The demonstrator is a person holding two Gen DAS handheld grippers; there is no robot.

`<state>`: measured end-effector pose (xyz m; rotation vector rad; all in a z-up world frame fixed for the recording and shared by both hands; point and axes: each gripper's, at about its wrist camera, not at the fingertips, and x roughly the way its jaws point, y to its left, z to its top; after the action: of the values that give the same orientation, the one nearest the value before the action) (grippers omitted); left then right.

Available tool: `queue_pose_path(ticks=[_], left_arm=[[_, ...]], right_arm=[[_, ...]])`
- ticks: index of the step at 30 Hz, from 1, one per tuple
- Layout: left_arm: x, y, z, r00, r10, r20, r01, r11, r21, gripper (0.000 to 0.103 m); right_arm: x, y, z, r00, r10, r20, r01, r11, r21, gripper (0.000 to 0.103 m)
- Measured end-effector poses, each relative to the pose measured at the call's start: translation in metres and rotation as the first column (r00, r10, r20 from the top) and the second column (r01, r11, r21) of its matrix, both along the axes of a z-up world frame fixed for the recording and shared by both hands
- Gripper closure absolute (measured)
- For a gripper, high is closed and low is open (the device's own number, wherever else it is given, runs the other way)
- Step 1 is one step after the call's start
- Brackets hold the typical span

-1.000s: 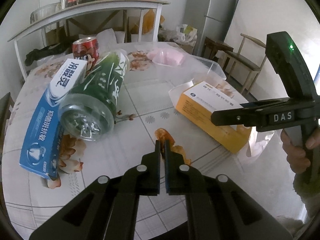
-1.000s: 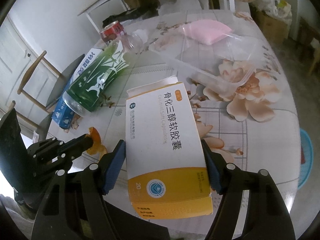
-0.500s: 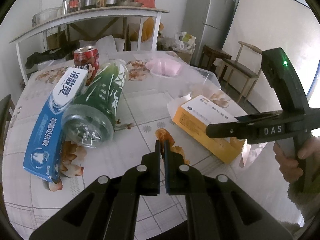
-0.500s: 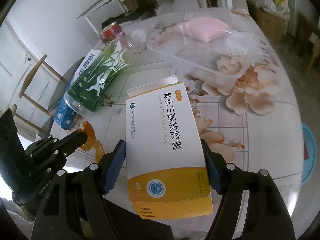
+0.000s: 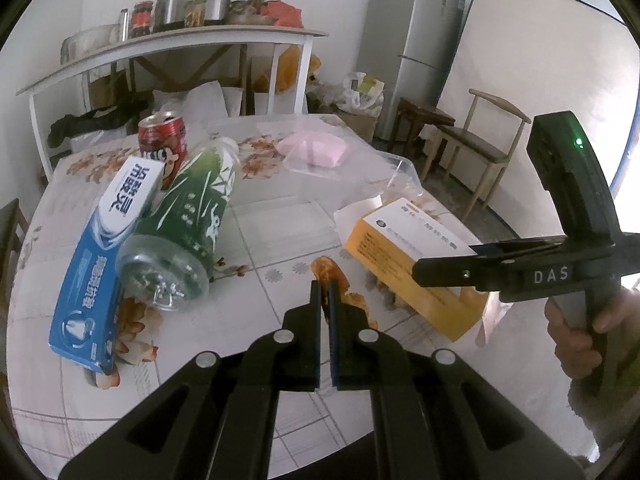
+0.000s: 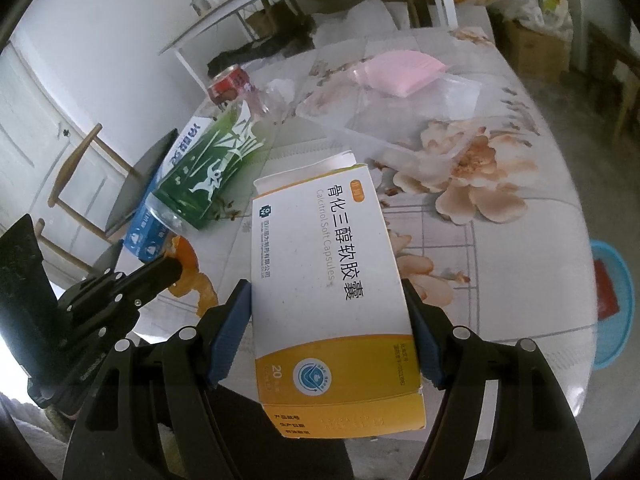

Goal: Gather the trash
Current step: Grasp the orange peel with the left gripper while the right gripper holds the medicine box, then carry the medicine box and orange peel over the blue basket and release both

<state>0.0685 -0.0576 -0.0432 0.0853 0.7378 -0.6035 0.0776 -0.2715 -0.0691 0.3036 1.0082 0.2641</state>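
Orange peel (image 5: 325, 270) partly behind left claw (image 5: 324, 288), box underside unseen

A home dining room: floral-clothed table (image 5: 280, 216), grey refrigerator (image 5: 416, 48), wooden chair (image 5: 480, 140), shelf (image 5: 172, 40) of pots.

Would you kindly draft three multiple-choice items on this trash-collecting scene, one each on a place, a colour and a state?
1. Where does the green bottle lie?
A. On its side, beside the blue toothpaste box
B. Upright on the shelf
C. Inside the clear tray

2. What colour is the soda can?
A. Silver
B. Red
C. Yellow

3. How is the right gripper?
A. Empty and wide open
B. Shut on nothing
C. Shut on the white and orange medicine box

Answers: 1 A, its base faces the left wrist camera and it lies along the toothpaste box; 2 B, its wall is red; 3 C, both blue pads press the box's sides.
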Motion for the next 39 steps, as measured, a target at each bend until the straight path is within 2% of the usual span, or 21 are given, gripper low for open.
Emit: queue_pose_path(ticks=[7, 13, 16, 18, 20, 22, 23, 24, 26, 29, 31, 32, 34, 37, 38, 39], left_arm=[[-0.001, -0.015, 0.013, 0.999, -0.025, 0.037, 0.025, 1.0, 0.002, 0.1], [-0.002, -0.036, 0.028, 0.994, -0.085, 0.063, 0.085, 0.996, 0.001, 0.1], [0.002, -0.054, 0.04, 0.988, -0.143, 0.065, 0.145, 0.989, -0.029, 0.1], [0.007, -0.071, 0.049, 0.979, -0.192, 0.064, 0.195, 0.98, -0.049, 0.1], [0.014, -0.095, 0.057, 0.967, -0.248, 0.056, 0.251, 0.965, -0.069, 0.1], [0.019, -0.118, 0.062, 0.952, -0.305, 0.035, 0.307, 0.947, -0.09, 0.1], [0.021, -0.131, 0.064, 0.942, -0.334, 0.021, 0.334, 0.937, -0.098, 0.1], [0.025, -0.151, 0.064, 0.926, -0.377, -0.003, 0.375, 0.921, -0.109, 0.1], [0.031, -0.183, 0.059, 0.894, -0.444, -0.06, 0.433, 0.891, -0.137, 0.1], [0.043, -0.229, 0.043, 0.843, -0.511, -0.167, 0.484, 0.857, -0.176, 0.1], [0.05, -0.253, 0.032, 0.819, -0.529, -0.222, 0.497, 0.848, -0.187, 0.1], [0.054, -0.271, 0.024, 0.801, -0.541, -0.255, 0.507, 0.841, -0.189, 0.1], [0.057, -0.299, 0.013, 0.786, -0.548, -0.288, 0.517, 0.837, -0.18, 0.1], [0.065, -0.336, 0.005, 0.766, -0.561, -0.314, 0.531, 0.828, -0.183, 0.099], [0.069, -0.353, 0.001, 0.757, -0.565, -0.327, 0.538, 0.824, -0.179, 0.097], [0.072, -0.365, -0.003, 0.755, -0.562, -0.339, 0.539, 0.825, -0.167, 0.081]], right_arm=[[-0.011, -0.014, 0.009, 0.999, -0.029, 0.029, 0.029, 1.0, 0.012, 0.034], [-0.024, -0.035, 0.022, 0.995, -0.079, 0.065, 0.076, 0.995, 0.057, 0.034], [-0.037, -0.059, 0.036, 0.984, -0.147, 0.105, 0.138, 0.987, 0.085, 0.034], [-0.051, -0.085, 0.047, 0.961, -0.236, 0.144, 0.223, 0.969, 0.104, 0.034], [-0.069, -0.118, 0.055, 0.923, -0.349, 0.165, 0.328, 0.934, 0.141, 0.034], [-0.087, -0.153, 0.054, 0.876, -0.458, 0.152, 0.427, 0.883, 0.197, 0.034], [-0.1, -0.179, 0.049, 0.837, -0.534, 0.12, 0.495, 0.832, 0.249, 0.034], [-0.108, -0.192, 0.044, 0.816, -0.569, 0.098, 0.527, 0.803, 0.277, 0.034], [-0.126, -0.226, 0.028, 0.757, -0.653, 0.03, 0.606, 0.718, 0.343, 0.034], [-0.146, -0.262, -0.003, 0.693, -0.716, -0.079, 0.677, 0.61, 0.411, 0.034], [-0.152, -0.283, -0.027, 0.659, -0.735, -0.157, 0.715, 0.548, 0.434, 0.034], [-0.151, -0.288, -0.035, 0.649, -0.74, -0.178, 0.726, 0.532, 0.436, 0.034], [-0.149, -0.302, -0.052, 0.621, -0.75, -0.227, 0.754, 0.492, 0.435, 0.034], [-0.138, -0.32, -0.061, 0.594, -0.767, -0.241, 0.771, 0.457, 0.445, 0.031], [-0.13, -0.333, -0.067, 0.574, -0.782, -0.243, 0.784, 0.438, 0.441, 0.029], [-0.123, -0.341, -0.072, 0.569, -0.786, -0.243, 0.786, 0.432, 0.442, 0.018]])
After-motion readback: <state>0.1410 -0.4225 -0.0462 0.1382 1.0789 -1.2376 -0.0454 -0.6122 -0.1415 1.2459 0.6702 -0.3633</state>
